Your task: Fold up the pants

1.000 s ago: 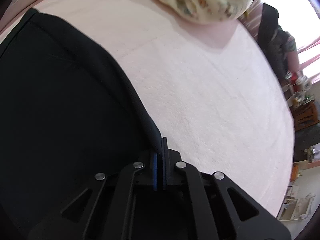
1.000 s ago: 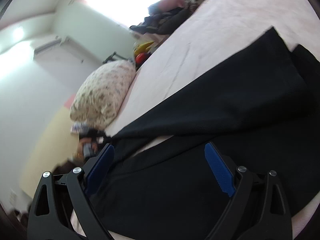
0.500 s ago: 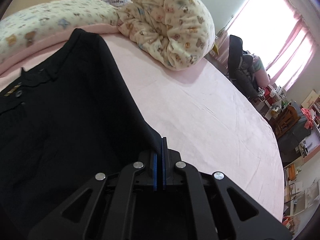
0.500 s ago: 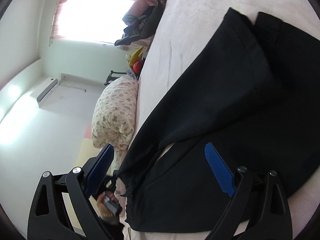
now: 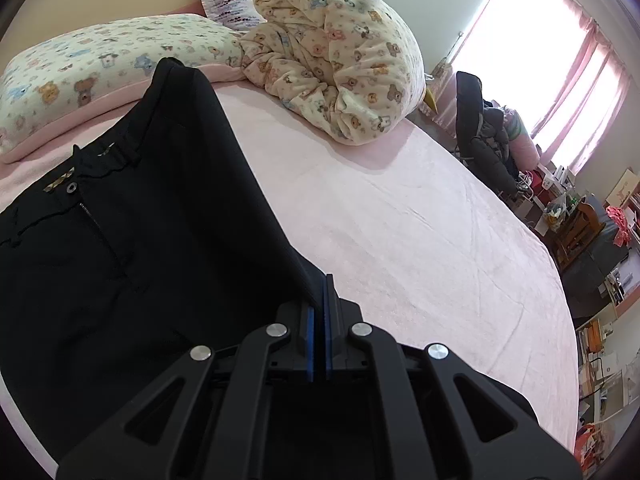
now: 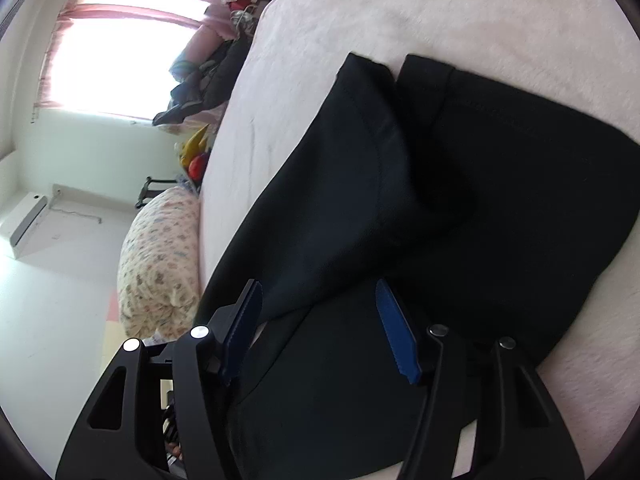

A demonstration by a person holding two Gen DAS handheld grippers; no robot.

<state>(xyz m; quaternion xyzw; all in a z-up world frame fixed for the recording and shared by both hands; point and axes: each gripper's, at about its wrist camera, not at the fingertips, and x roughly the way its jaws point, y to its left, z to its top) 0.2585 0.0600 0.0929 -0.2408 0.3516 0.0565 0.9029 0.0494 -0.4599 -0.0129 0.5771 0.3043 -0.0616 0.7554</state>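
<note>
Swung round since a second ago: left view now takes in the rolled quilt (image 5: 332,60) and pillow (image 5: 100,64) at the head, and the right tool's fingers have narrowed.

Largest first: pink bed (image 5: 420,220), with black pants (image 5: 132,240) spread flat on it, waistband and button toward the pillow, legs running down to the two hems in the right view (image 6: 400,160). One leg looks laid partway over the other.

Soft, light, floppy fabric, probably a bit slick; will sag and drag if lifted by one point. Best grabbed at seamed edges, hems or waistband.

Left tool (image 5: 319,312): clamped shut on the pants' side edge, angled down toward the bed. Right tool (image 6: 320,332): rolled sideways, tilted down, closing with a fold of leg cloth between the pads, not pinched yet.
</note>
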